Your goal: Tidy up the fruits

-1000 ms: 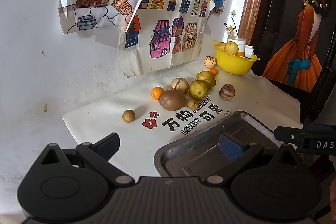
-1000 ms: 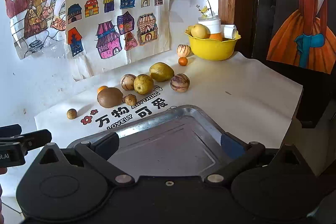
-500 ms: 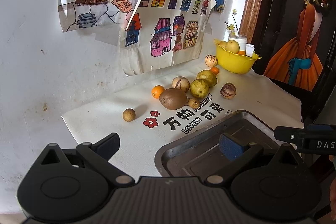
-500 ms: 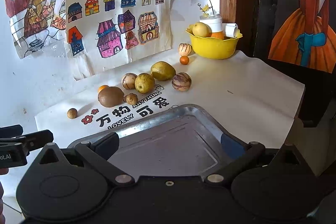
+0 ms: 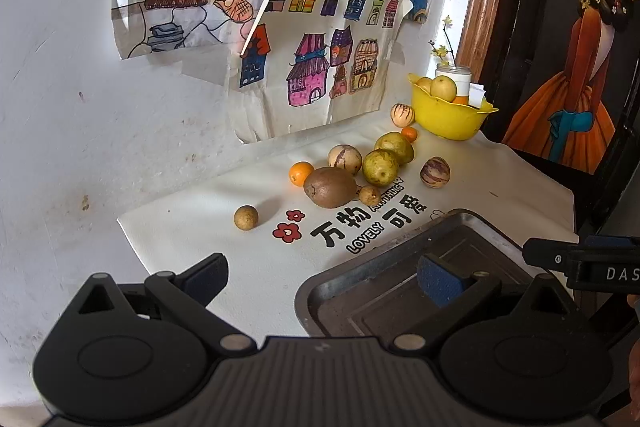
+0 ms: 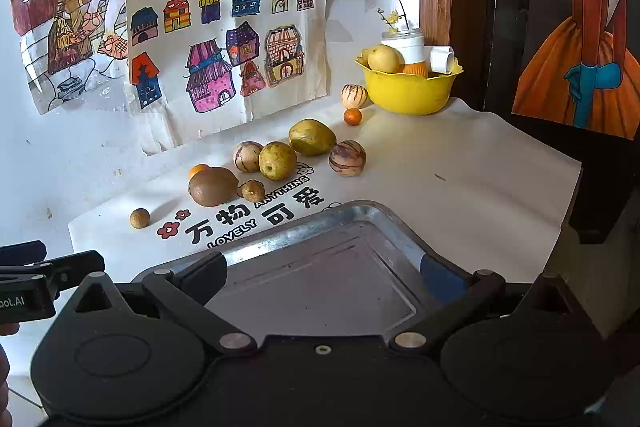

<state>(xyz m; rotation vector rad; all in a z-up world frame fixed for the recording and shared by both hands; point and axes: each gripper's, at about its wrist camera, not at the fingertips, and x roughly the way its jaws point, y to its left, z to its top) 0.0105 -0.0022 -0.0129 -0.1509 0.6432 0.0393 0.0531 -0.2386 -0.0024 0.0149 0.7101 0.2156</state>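
Several fruits lie loose on a white printed mat [image 5: 192,239]: a brown kiwi [image 5: 329,187], an orange [image 5: 301,173], two green-yellow pears [image 5: 380,167], striped melons [image 5: 435,172] and a small brown longan [image 5: 245,217]. A metal tray [image 6: 332,275] lies at the mat's near edge, with nothing in it. My left gripper [image 5: 322,277] is open, hanging above the tray's left corner and the mat. My right gripper [image 6: 324,273] is open over the tray, holding nothing. The kiwi [image 6: 213,186] and longan [image 6: 139,217] also show in the right wrist view.
A yellow bowl [image 5: 450,115] with fruit and a white jar stands at the back right, with a striped melon [image 6: 353,95] and a tiny orange [image 6: 352,116] beside it. Drawings [image 6: 224,55] cover the white wall behind. The table drops off at the right edge, by a dark painted panel [image 6: 576,27].
Both grippers have drifted very slightly; the view of the fruits has shifted a little. Nothing was taken hold of or moved.
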